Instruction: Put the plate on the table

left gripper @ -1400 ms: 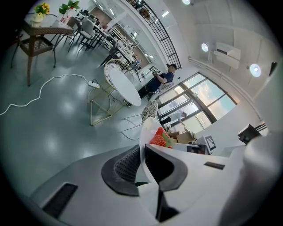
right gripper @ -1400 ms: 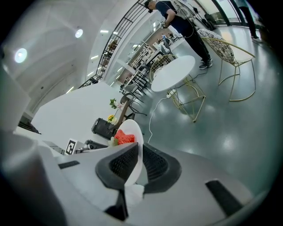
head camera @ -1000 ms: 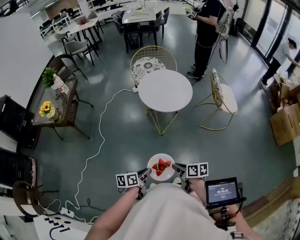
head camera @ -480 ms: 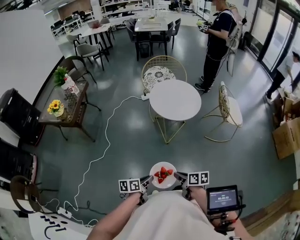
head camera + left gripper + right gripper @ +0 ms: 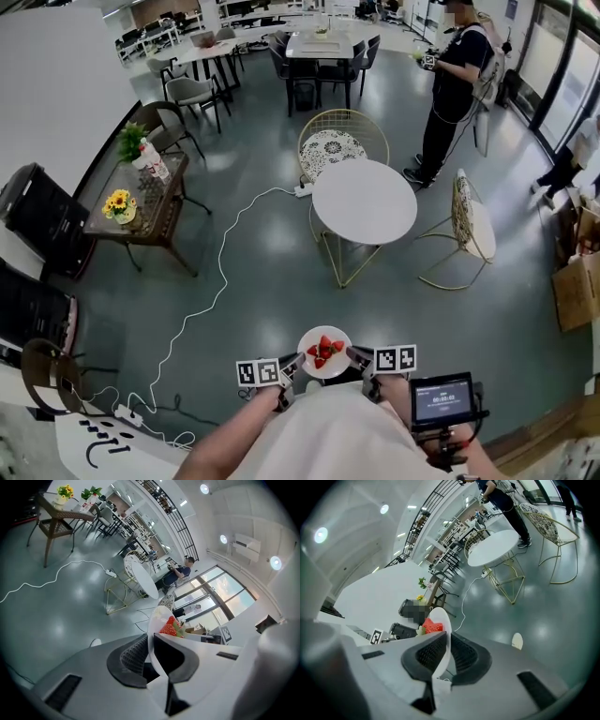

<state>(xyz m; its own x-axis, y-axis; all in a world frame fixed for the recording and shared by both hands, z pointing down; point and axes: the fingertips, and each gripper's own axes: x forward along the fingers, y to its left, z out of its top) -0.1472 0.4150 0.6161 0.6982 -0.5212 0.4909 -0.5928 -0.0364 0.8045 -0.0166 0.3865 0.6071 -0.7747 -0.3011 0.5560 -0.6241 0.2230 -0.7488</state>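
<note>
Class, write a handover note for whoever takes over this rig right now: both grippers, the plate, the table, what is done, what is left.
Left gripper: shut on the plate's left rim.
Right gripper: shut on its right rim.
Plate: held between the two grippers close in front of the body, above the floor, with strawberries on it.
Round white table: ahead across the floor, top bare.
Done: plate is up and gripped on both sides.
Left: walk to the table, set the plate on it, open both grippers.
</note>
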